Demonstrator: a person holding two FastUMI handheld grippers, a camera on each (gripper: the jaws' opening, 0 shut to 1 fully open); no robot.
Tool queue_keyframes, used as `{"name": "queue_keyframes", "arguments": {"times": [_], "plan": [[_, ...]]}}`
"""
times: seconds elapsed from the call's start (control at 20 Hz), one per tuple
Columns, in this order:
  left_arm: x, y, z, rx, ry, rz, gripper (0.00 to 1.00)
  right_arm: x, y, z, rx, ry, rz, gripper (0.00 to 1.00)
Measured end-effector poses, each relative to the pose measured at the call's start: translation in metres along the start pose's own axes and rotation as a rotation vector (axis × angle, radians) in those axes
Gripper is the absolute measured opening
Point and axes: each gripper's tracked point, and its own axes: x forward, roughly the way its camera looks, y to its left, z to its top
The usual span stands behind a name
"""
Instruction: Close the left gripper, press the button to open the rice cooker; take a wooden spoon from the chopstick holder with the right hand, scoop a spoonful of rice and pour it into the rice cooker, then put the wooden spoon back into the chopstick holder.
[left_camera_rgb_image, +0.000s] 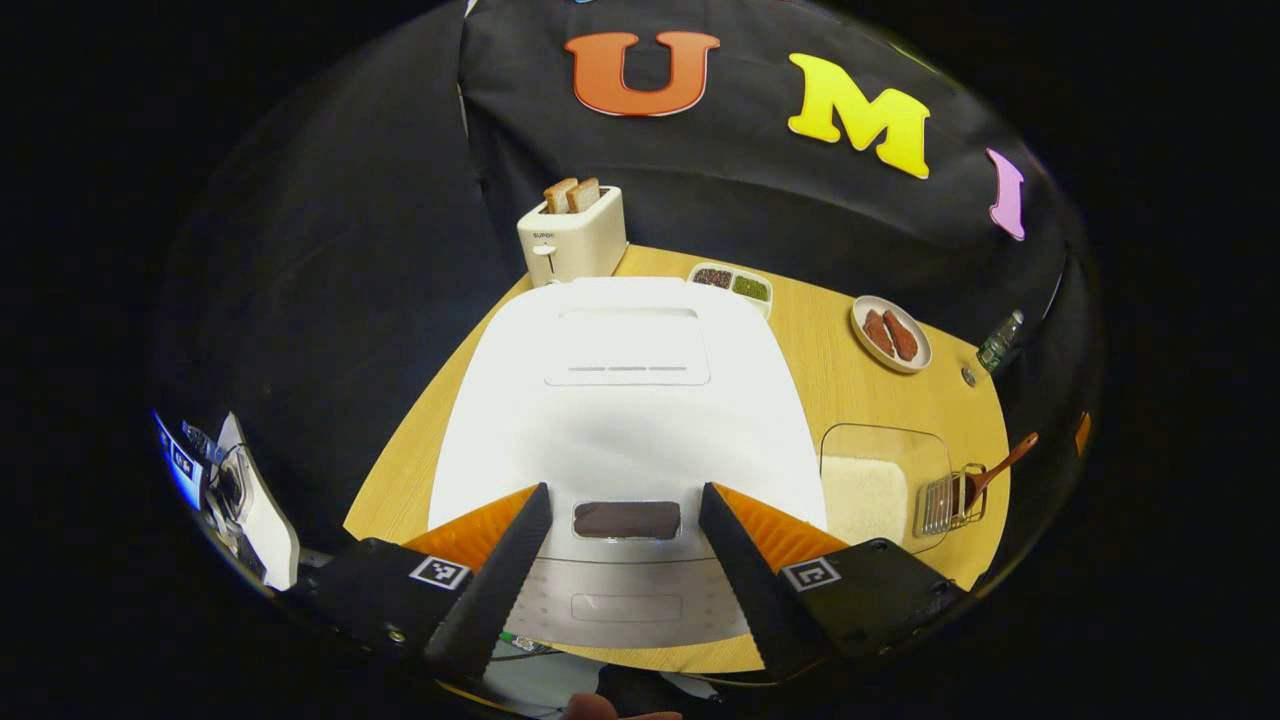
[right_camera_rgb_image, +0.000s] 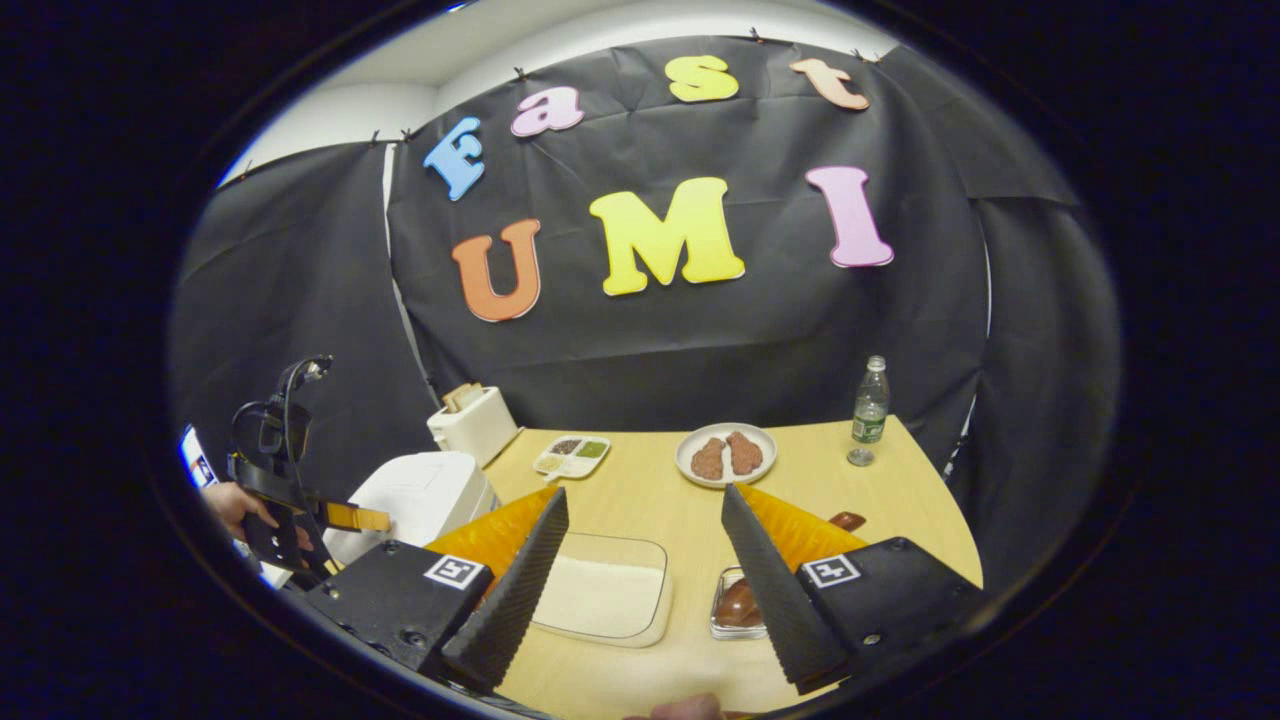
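The white rice cooker (left_camera_rgb_image: 625, 400) stands with its lid down. A dark button panel (left_camera_rgb_image: 626, 520) sits on its front edge. My left gripper (left_camera_rgb_image: 625, 500) hangs open above that front edge, one finger on each side of the panel, touching nothing. To the right lie a clear tray of rice (left_camera_rgb_image: 880, 490) and a wire chopstick holder (left_camera_rgb_image: 950, 500) with a wooden spoon (left_camera_rgb_image: 1000, 468) leaning in it. In the right gripper view my right gripper (right_camera_rgb_image: 645, 505) is open above the rice tray (right_camera_rgb_image: 605, 597) and the holder (right_camera_rgb_image: 738, 605). The cooker (right_camera_rgb_image: 420, 495) shows at the left there.
A white toaster (left_camera_rgb_image: 572, 235) with bread stands behind the cooker. A divided dish of beans (left_camera_rgb_image: 730, 285), a plate of meat (left_camera_rgb_image: 890, 333) and a small bottle (left_camera_rgb_image: 1000, 340) sit along the table's far side. A hand (right_camera_rgb_image: 235, 505) holds the left gripper at the left.
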Motion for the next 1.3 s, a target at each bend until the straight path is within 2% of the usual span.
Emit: {"name": "queue_keyframes", "arguments": {"times": [0.25,0.5,0.65,0.8,1.05,1.3], "plan": [[-0.037,-0.012,0.029,-0.024,-0.153,-0.059,0.95,-0.032,0.011,0.013,-0.024,-0.053,-0.044,1.0],[-0.151,-0.018,0.056,0.049,-0.444,-0.13,0.95,-0.092,0.034,0.037,-0.034,-0.17,-0.12,1.0],[-0.218,-0.018,0.045,0.086,-0.592,-0.178,0.95,-0.14,0.057,0.035,-0.04,-0.202,-0.149,1.0],[-0.267,-0.016,0.015,0.105,-0.688,-0.221,0.95,-0.186,0.078,0.029,-0.05,-0.236,-0.16,1.0],[-0.32,-0.016,-0.024,0.121,-0.767,-0.272,0.94,-0.251,0.096,0.018,-0.053,-0.263,-0.196,1.0],[-0.344,-0.028,-0.044,0.127,-0.826,-0.318,0.94,-0.289,0.1,0.01,-0.079,-0.281,-0.241,0.98]]}}
